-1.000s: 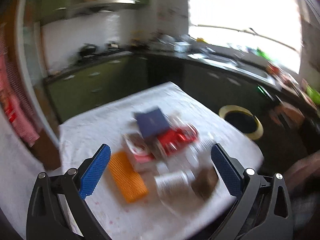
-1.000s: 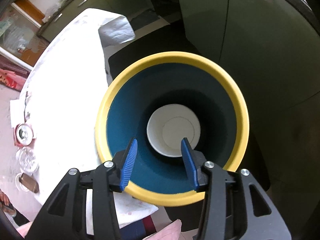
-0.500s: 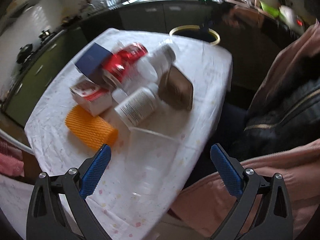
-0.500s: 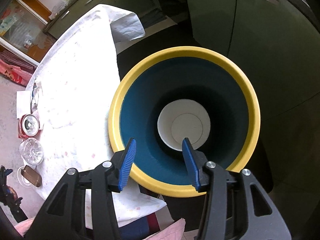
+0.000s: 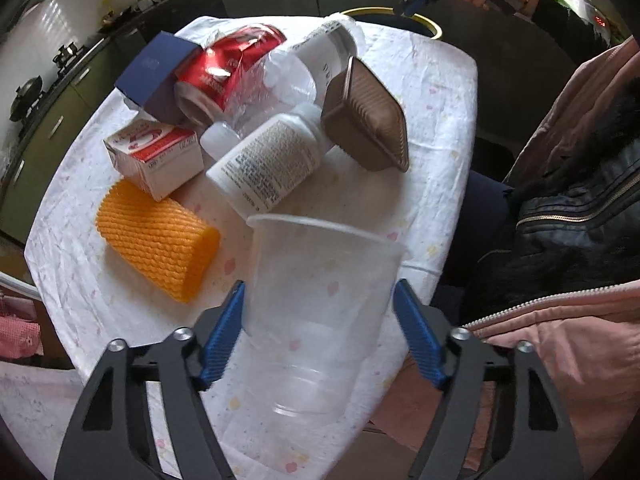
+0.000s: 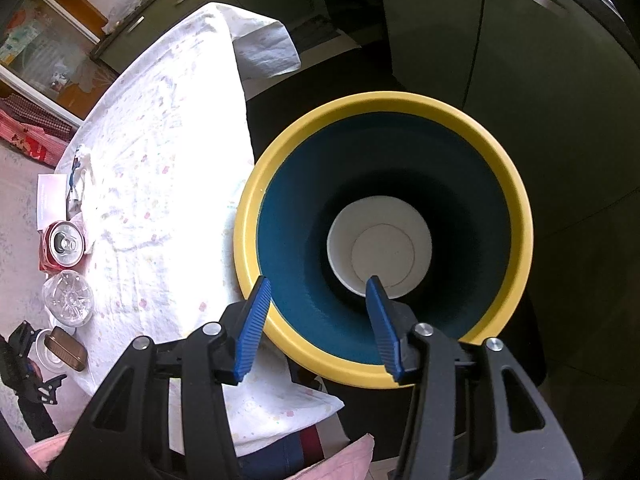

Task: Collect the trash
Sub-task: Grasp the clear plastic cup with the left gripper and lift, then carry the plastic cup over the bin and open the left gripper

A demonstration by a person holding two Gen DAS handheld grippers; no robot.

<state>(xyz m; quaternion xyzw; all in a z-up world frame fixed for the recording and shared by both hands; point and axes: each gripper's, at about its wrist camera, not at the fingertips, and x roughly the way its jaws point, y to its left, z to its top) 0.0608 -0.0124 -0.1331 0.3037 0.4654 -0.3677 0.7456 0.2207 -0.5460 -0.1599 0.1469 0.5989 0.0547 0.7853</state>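
A clear plastic cup (image 5: 320,300) lies on the white tablecloth (image 5: 432,128), rim pointing away, between the fingers of my left gripper (image 5: 320,332). The jaws are closing and the blue pads sit just beside the cup's walls, which show no dent. Behind it lies a heap of trash: white bottle (image 5: 268,164), brown tin (image 5: 368,120), red can (image 5: 228,72), red-and-white carton (image 5: 156,152), orange foam sleeve (image 5: 156,240), blue box (image 5: 156,72). My right gripper (image 6: 316,320) hangs open over the yellow-rimmed blue bin (image 6: 380,112), nothing between its fingers. A white paper cup (image 6: 380,244) rests at the bin's bottom.
The bin stands on the floor off the table's far corner (image 5: 432,26), in front of dark green cabinets (image 6: 540,80). A person in a pink coat (image 5: 560,340) sits close at the table's right edge. A crumpled clear bottle (image 5: 280,76) lies in the heap.
My left gripper has dropped down to the table and tilted downward, coming around the clear cup, and its jaws have narrowed. The right gripper has stayed over the bin.
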